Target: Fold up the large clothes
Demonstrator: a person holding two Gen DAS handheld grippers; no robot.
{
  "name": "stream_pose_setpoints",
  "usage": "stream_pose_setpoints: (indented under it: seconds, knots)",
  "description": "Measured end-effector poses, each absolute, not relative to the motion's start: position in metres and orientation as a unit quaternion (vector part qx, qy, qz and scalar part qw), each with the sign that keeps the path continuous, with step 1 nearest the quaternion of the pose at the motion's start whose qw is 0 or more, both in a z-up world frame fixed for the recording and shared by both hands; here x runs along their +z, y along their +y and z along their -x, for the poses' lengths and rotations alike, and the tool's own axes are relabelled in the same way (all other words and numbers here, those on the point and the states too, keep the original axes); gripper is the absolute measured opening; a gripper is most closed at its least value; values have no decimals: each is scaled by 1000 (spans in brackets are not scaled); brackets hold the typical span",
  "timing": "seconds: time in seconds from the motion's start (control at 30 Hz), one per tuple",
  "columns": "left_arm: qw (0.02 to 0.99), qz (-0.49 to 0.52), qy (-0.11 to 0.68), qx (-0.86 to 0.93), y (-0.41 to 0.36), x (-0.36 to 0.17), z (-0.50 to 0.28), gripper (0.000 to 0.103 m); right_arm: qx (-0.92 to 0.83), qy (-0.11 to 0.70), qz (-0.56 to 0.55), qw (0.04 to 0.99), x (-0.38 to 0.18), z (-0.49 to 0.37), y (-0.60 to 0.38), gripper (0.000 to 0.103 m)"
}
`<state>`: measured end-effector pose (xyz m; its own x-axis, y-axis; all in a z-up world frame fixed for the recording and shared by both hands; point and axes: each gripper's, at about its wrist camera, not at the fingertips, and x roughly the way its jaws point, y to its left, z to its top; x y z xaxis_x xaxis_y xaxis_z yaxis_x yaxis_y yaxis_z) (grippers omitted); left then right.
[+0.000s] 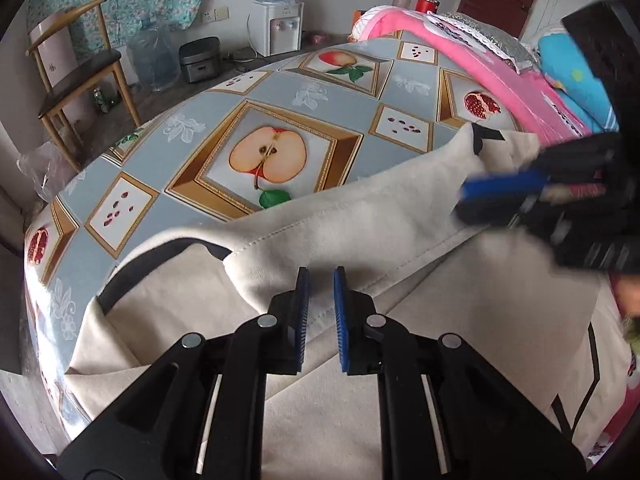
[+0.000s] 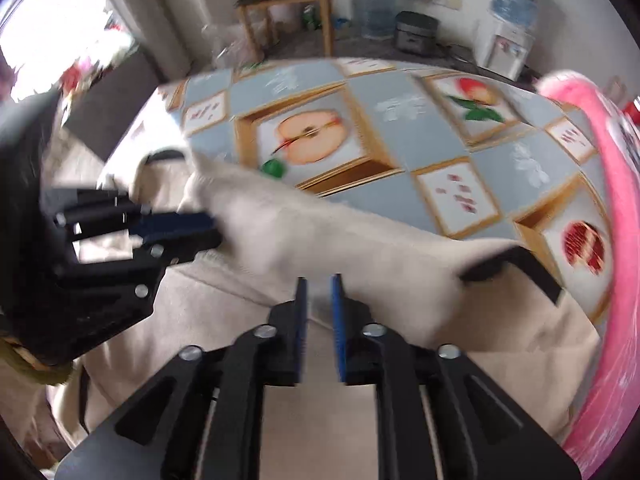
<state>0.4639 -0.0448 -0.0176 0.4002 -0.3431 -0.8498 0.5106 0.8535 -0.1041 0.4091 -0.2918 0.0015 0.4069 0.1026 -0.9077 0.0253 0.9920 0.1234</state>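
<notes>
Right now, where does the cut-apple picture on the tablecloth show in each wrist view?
Left wrist view: the cut-apple picture sits just left of centre, beyond the beige garment.
Right wrist view: it sits upper centre, turned sideways, again beyond the garment's raised fold.
Shared landmark: the water dispenser at the back wall.

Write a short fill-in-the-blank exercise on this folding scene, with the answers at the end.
1. The garment being folded is ____ in colour, with black trim.
2. The tablecloth shows a halved ____ at its middle.
3. The pads on the left gripper are ____.
4. The bundle at the table's far edge is ____.

Answers: cream, apple, blue, pink
</notes>
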Motion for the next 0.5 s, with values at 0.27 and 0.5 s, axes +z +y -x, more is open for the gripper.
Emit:
stream_pose_setpoints:
  seconds: [0.27,0.5]
  knots:
    - [830,-77,489,-255,-42,-28,-465,12,0,592,-161,790,-36,-415,-346,25]
    - [833,-72,485,-256,-47,-29,-466,12,-63,580,6,812,-39,-434,-309,12]
